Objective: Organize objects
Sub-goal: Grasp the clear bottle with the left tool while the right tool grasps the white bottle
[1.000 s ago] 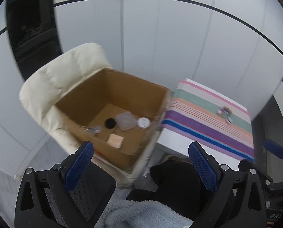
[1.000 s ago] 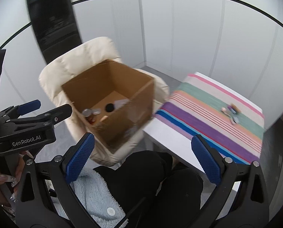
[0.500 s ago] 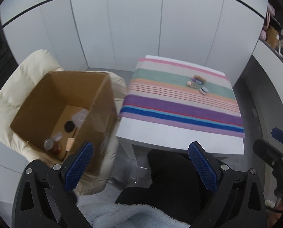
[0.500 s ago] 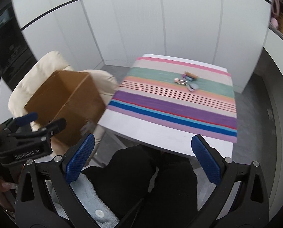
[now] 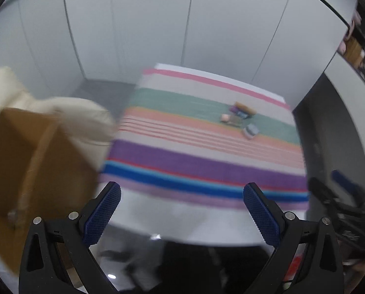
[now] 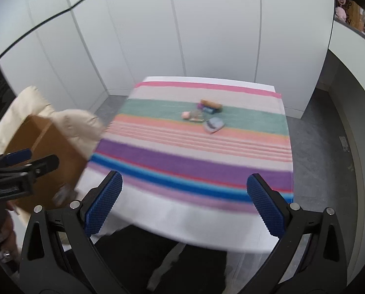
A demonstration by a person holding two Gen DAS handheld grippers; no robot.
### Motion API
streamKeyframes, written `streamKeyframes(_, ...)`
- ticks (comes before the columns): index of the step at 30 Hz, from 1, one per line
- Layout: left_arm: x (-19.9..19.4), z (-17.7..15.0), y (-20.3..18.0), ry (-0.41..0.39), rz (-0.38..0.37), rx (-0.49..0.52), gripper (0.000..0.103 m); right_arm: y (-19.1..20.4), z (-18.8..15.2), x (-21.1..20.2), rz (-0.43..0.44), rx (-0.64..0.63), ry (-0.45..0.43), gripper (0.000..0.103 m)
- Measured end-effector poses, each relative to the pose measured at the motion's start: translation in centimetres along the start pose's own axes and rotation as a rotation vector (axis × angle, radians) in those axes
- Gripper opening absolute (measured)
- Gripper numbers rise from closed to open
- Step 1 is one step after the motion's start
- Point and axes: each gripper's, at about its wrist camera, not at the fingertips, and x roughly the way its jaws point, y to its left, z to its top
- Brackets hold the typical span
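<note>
Both claws agape, empty.

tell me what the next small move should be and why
Probably reach the right gripper forward over the striped cloth toward the small items clustered on its far green band. Both grippers are open and empty, the left gripper too, and the cardboard box sits off to the left.

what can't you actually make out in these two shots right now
- Inside of the cardboard box: both views show only its outer walls, smeared by motion blur, so the contents are hidden.
- Small items on the striped cloth: too small and blurred in both views to identify.
- Right gripper in the left wrist view: blurred at the edge; open in its own view.
- Shelf clutter: cut off by the frame edge.
</note>
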Motion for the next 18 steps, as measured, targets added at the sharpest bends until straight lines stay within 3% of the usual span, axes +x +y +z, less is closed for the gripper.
streamKeyframes(7, 11.4, 5.1, -2.6, 0.085, -0.016, -0.031, 0.101, -3.8, 4.0, 12.8, 0.008, -0.094, -0.017, 0.103)
streamKeyframes(13, 17.5, 7.0, -4.8, 0.131, -0.061, -0.014, 0.101, -5.1, 5.5, 23.1, 0.026, -0.224, 0.016, 0.097)
streamKeyframes(15, 19.4, 7.3, -5.8, 0.146, -0.076, -0.010, 0.100, -5.1, 5.5, 25.1, 0.010, -0.258, 0.037, 0.089)
streamKeyframes(16, 20.5, 7.6, -6.5, 0.156, -0.095, -0.009, 0.100, -5.3, 5.4, 25.9, 0.017, -0.264, 0.054, 0.071)
streamKeyframes(17, 21.2, 7.8, -6.9, 0.159, -0.108, -0.007, 0.100, -5.6, 5.2, 26.6, 0.033, -0.260, 0.069, 0.062)
streamKeyframes(18, 21.8, 8.0, -7.4, 0.157, -0.121, -0.004, 0.100, -5.8, 5.2, 26.6, 0.038, -0.255, 0.063, 0.062)
